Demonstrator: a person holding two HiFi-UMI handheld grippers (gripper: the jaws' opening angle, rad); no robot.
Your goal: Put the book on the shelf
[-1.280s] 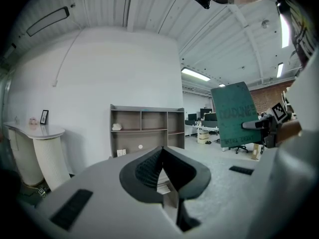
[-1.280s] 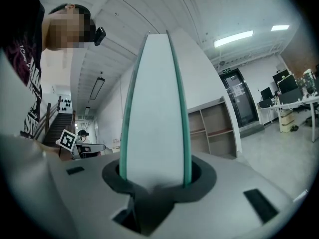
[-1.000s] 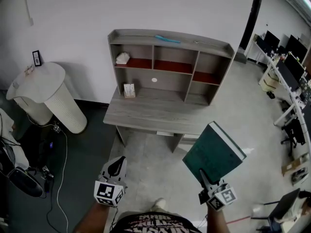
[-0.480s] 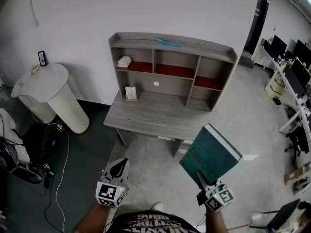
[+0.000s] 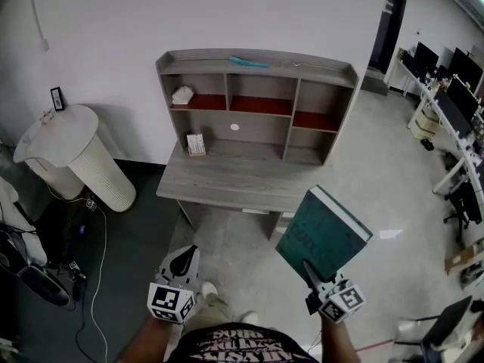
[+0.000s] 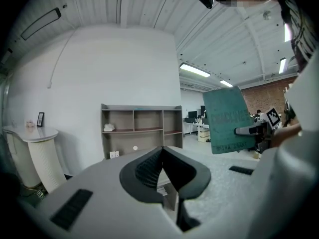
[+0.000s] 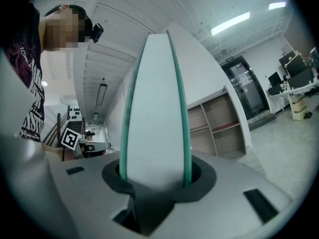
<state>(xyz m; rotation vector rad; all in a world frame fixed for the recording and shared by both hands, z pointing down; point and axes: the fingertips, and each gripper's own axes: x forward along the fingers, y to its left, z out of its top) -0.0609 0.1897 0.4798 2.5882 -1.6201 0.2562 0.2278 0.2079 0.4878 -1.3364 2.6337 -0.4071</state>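
My right gripper (image 5: 308, 269) is shut on a thick green book (image 5: 324, 231) and holds it up over the floor, in front of the desk's right end. In the right gripper view the book (image 7: 155, 113) stands between the jaws, white page edge toward the camera. The grey shelf unit (image 5: 253, 104) with several cubbies stands on the desk (image 5: 227, 178) against the wall. My left gripper (image 5: 181, 256) is low at the left, shut, with nothing in it; its pads (image 6: 162, 166) meet in the left gripper view, where the book (image 6: 228, 118) shows at the right.
A white round pedestal (image 5: 76, 153) stands left of the desk, with cables and dark gear on the floor beside it. Small items sit in the shelf's left cubby (image 5: 182, 94) and on the desk (image 5: 196, 144). Office desks with monitors (image 5: 454, 89) line the far right.
The view has shifted a little; the desk and shelf sit slightly further left. The book stays gripped in my right gripper. A foot now shows on the floor by the left gripper.
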